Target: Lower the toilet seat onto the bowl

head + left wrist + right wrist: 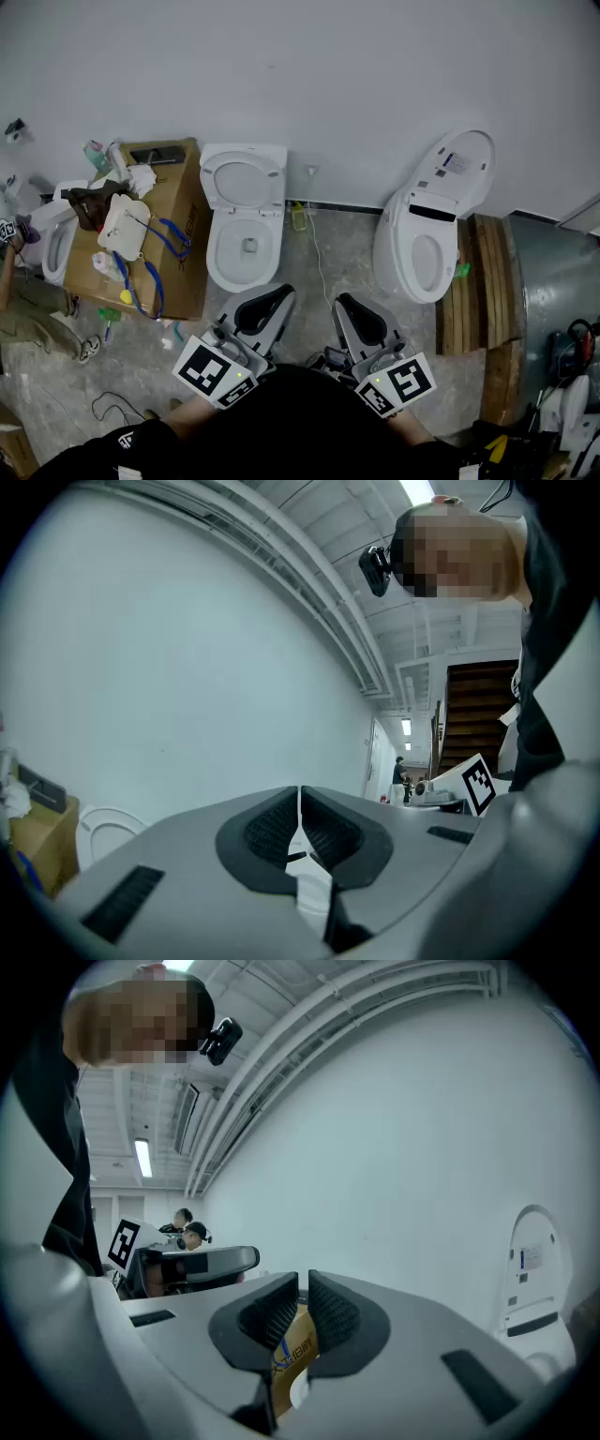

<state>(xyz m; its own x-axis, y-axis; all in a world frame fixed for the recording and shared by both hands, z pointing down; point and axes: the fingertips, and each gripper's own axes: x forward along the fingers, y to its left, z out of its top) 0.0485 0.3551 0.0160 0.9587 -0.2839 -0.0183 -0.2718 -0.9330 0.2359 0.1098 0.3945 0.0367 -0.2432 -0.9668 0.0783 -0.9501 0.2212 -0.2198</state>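
Standing up against the wall, the toilet seat (243, 178) isn't down on its bowl (242, 255) yet. A cluttered cardboard box (187, 202) sits just left of it, and a second toilet (422, 248) is off to the right, lid up. Left tongs (279, 294) and right tongs (343, 302) are both closed on nothing, side by side, well short of the bowl.

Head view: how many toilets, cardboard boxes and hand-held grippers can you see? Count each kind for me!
Toilets: 3 (left toilet, partly hidden; middle toilet; right toilet)
Cardboard box: 1
Hand-held grippers: 2 (left hand-held gripper; right hand-held gripper)
Total: 6
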